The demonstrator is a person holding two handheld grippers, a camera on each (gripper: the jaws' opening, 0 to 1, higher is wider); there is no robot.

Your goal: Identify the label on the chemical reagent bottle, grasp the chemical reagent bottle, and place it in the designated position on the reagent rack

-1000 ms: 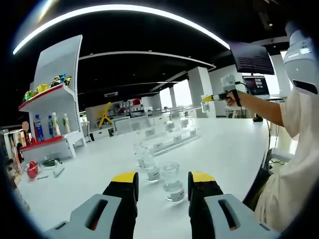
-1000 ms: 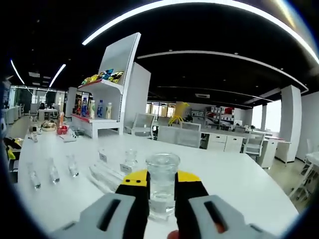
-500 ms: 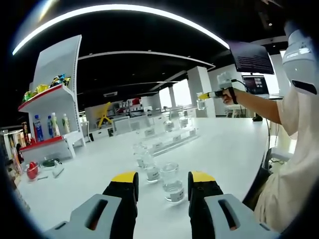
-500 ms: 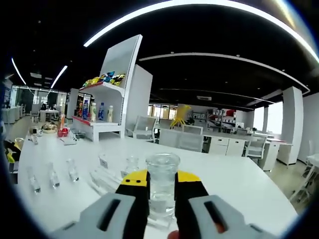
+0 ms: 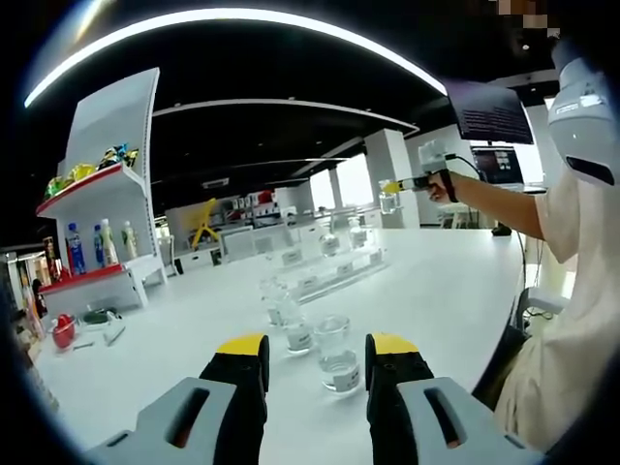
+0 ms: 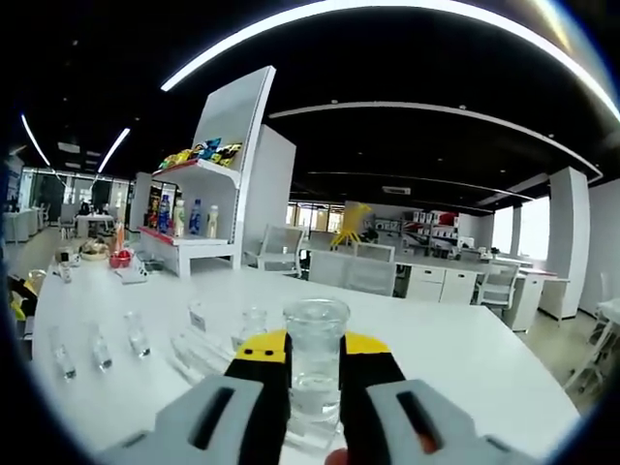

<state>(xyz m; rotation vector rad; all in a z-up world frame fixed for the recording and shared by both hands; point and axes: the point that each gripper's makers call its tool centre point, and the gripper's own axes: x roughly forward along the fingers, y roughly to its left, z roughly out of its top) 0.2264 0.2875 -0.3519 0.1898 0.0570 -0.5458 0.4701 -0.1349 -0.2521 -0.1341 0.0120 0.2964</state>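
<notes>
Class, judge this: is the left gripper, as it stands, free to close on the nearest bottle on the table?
Probably yes: the left gripper is open, the nearest bottle stands just ahead between its jaws, unobstructed.

My left gripper view sits low over the white table [image 5: 455, 291], facing the rack [image 5: 329, 266] mid-frame; my right gripper view looks down from above. Both share the shelf [image 6: 208, 208].

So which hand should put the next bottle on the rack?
Right. Its tool is shut on a bottle and raised above the rack. The left tool is open, low over the table, with nothing gripped.
</notes>
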